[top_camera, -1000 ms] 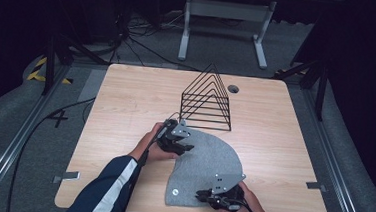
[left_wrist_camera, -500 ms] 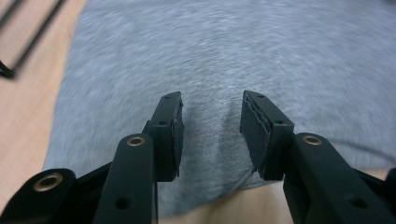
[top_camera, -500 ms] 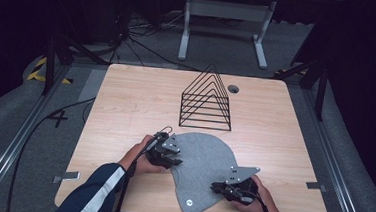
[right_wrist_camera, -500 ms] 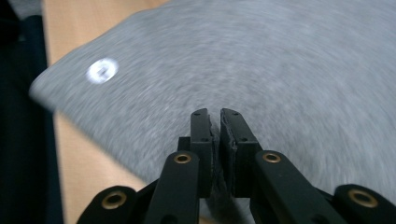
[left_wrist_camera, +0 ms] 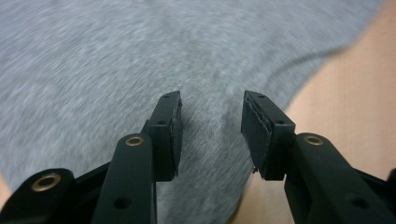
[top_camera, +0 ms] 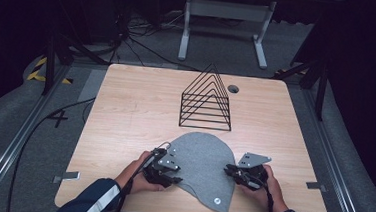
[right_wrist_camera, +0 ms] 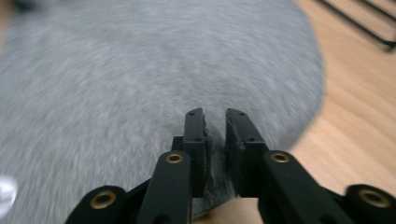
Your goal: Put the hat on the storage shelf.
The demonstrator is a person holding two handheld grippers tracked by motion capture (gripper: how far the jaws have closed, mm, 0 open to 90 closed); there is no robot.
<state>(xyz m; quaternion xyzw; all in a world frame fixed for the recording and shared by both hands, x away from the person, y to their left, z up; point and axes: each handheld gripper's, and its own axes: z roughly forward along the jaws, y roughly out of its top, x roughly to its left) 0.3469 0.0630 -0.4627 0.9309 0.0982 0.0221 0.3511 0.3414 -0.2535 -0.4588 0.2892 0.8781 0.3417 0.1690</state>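
- We see the left gripper [left_wrist_camera: 211, 126] now released, jaws apart over the grey felt mat [top_camera: 202, 159].
- The right gripper [right_wrist_camera: 215, 140] still pinches the mat's edge, which has been dragged nearer.

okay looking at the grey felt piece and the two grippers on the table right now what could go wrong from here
1. The left gripper stands open over the grey felt piece, so only the right gripper, nipping its edge, holds it; a pull could swing or drag the felt unevenly.
2. That grip takes just the rim, so the felt may slip out.
3. The black wire triangular rack stands just behind; pushing the felt forward could snag it.
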